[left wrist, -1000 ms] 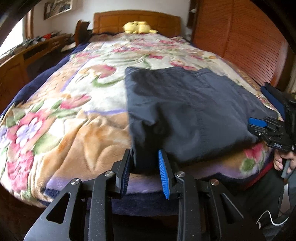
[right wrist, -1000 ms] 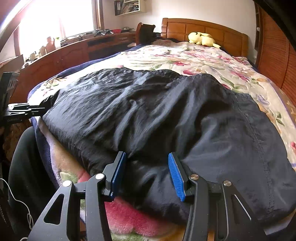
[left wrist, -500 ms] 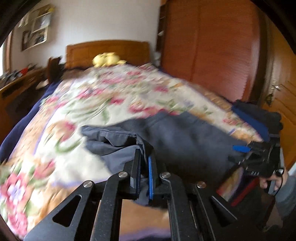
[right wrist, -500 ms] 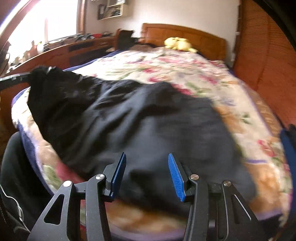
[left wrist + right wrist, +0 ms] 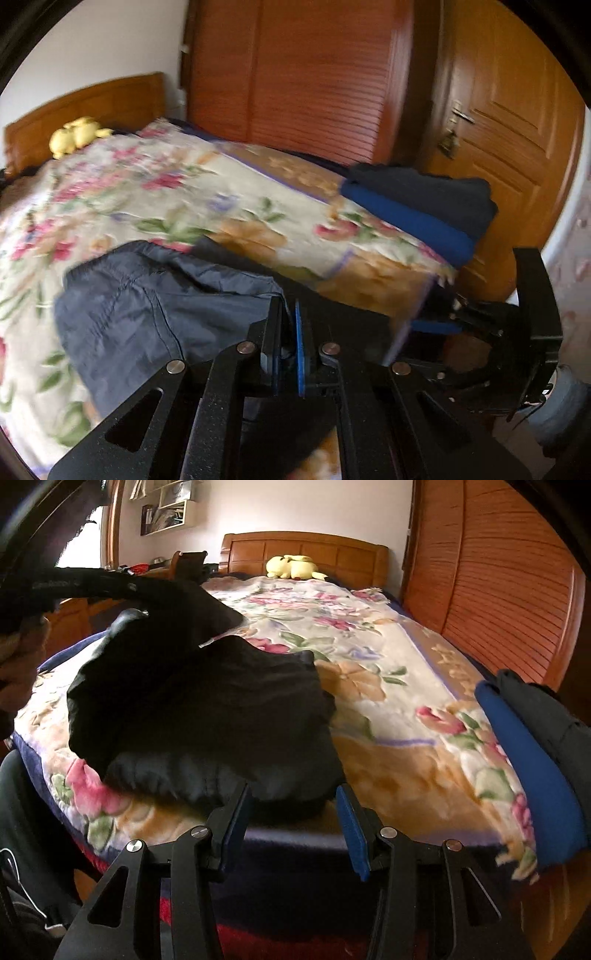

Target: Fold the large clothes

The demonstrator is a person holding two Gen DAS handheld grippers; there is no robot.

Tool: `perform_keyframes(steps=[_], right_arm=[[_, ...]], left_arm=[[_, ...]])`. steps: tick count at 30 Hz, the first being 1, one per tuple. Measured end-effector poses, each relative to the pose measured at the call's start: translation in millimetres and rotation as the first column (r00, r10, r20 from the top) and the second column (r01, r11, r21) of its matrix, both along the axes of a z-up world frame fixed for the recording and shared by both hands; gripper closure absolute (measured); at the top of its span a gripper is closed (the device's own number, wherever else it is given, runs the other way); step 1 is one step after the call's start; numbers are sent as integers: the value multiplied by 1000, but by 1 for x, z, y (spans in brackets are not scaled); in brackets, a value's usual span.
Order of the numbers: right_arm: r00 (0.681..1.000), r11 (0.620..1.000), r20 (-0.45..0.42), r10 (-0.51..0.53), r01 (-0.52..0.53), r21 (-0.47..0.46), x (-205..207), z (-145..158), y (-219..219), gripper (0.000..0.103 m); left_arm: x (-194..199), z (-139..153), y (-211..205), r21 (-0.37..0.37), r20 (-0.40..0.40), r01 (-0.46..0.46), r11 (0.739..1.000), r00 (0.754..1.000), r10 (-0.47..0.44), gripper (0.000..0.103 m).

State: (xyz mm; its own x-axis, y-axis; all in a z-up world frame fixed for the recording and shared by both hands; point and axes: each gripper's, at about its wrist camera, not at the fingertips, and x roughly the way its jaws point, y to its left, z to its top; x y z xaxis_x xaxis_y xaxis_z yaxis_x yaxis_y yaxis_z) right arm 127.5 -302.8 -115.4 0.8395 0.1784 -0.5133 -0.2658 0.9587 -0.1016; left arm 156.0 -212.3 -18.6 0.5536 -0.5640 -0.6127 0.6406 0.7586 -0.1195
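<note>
The left gripper [image 5: 286, 317] is clamped on the dark trousers [image 5: 155, 306] above the flowered blanket [image 5: 388, 686]. The right gripper [image 5: 293, 812] stands apart, holding nothing, near the trousers' edge.

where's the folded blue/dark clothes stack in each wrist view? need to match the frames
Left wrist: stack of folded clothes sits right of center, on the bed's far side edge, in front of the wooden door.
Right wrist: same stack of folded clothes at the right edge, on the bed's near right corner.
Shared landmark: the yellow plush toy by the headboard, upper left in the left view, top center in the right view.
</note>
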Motion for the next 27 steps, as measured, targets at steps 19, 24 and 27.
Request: perform_keyframes(steps=[19, 24, 27], right_arm=[[998, 999, 44, 50, -51, 16, 19, 33, 28, 54], [992, 994, 67, 107, -109, 18, 31, 57, 51, 54], [989, 992, 83, 123, -123, -2, 41, 68, 65, 54]], left_arm=[[-32, 24, 79, -22, 58, -150, 988, 987, 151, 69], [-28, 12, 123, 1, 52, -242, 970, 969, 241, 69], [-24, -1, 146, 23, 44, -317, 948, 948, 316, 69]])
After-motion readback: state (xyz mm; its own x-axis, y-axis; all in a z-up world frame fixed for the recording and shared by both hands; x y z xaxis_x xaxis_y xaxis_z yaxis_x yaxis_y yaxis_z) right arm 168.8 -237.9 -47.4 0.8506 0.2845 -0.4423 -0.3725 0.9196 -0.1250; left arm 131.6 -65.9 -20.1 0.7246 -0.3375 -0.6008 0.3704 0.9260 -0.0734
